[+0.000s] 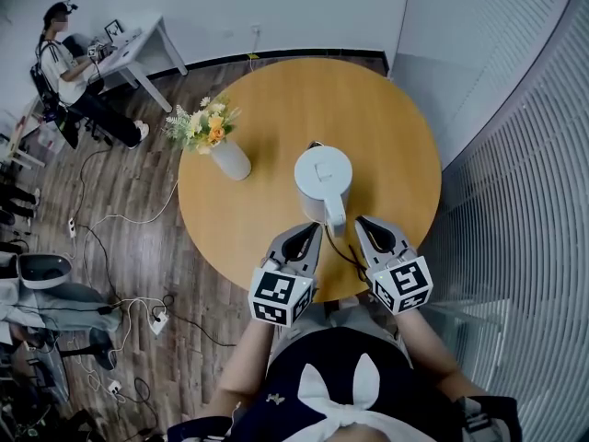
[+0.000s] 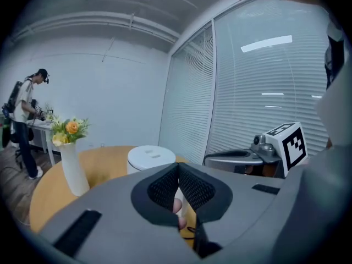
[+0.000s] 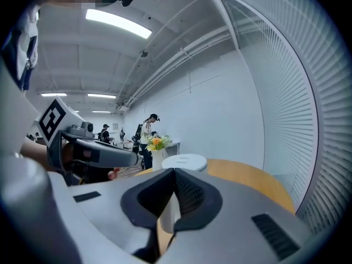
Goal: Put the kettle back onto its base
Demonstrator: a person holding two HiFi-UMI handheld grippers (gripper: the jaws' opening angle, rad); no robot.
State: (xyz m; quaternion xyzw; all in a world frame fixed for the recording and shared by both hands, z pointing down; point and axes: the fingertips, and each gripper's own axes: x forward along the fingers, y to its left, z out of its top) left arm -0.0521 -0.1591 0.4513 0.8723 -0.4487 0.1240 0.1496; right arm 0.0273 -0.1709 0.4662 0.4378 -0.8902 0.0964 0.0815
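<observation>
Both the left gripper (image 1: pixel 311 231) and right gripper (image 1: pixel 364 223), jaws together and empty, flank the white kettle (image 1: pixel 323 175); a stray swing could snag its black cord (image 1: pixel 348 258)

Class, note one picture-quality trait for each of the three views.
Head view: soft even light, only faint shadows on the round wooden table. Left gripper view: fisheye with black corners, light streaks on the slatted window blinds. Right gripper view: bright ceiling strip light, curved walls.

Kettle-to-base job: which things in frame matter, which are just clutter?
Job: white plastic electric kettle; black power cable; left hand-held gripper and right hand-held gripper, both shut, empty.
Clutter: white vase of yellow flowers; white desk; tangle of floor cables.
</observation>
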